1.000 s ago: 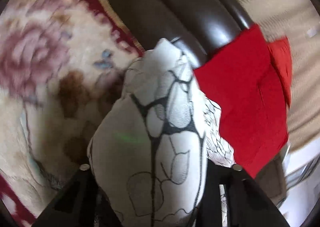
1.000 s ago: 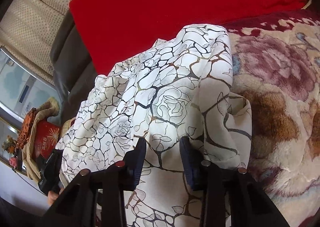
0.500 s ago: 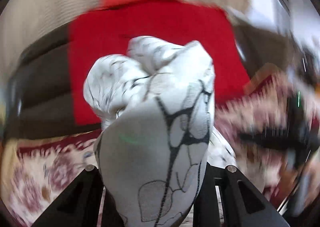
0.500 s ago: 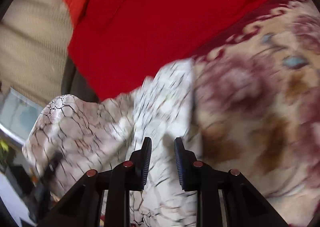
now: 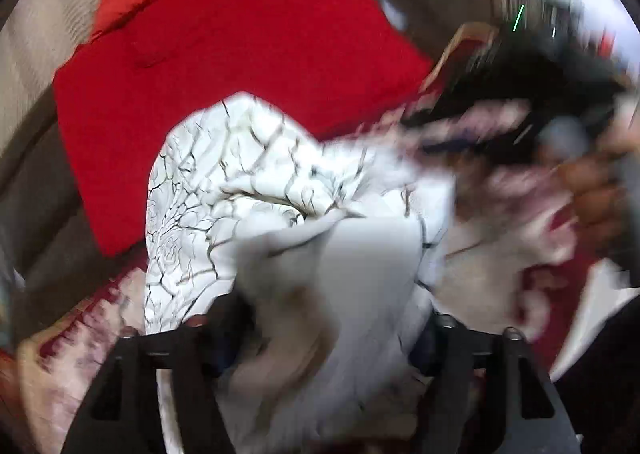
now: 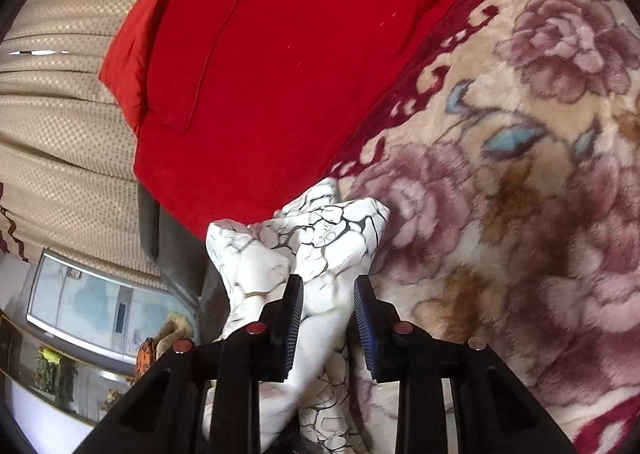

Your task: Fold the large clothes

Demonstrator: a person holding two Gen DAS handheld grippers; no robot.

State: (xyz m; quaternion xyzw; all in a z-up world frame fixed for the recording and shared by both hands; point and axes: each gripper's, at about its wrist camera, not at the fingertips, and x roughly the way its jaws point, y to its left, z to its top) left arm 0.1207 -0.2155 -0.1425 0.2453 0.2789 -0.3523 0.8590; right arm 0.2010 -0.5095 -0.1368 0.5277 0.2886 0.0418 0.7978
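The white garment with a black crackle and rose print [image 5: 248, 174] is bunched over the floral blanket. In the left wrist view my left gripper [image 5: 324, 338] has its jaws opening wide, and a blurred fold of the garment still lies loose between them. In the right wrist view my right gripper [image 6: 328, 318] is shut on a twisted bunch of the same garment [image 6: 332, 222], whose end pokes out past the blue pads. The right gripper [image 5: 520, 94] shows as a dark blur at the upper right of the left wrist view, held by a hand [image 5: 596, 194].
A red cloth [image 6: 300, 54] covers the seat behind the garment, with a red cushion [image 6: 128, 54] at its edge. The thick floral blanket [image 6: 520, 174] spreads to the right. A beige curtain [image 6: 60, 114] and a glass-fronted cabinet [image 6: 88, 306] stand to the left.
The left gripper swung and rolled, then its jaws spread apart and its fold of garment slackened. The right gripper shifted sideways, still pinching the garment, which now shows as a smaller bunch.
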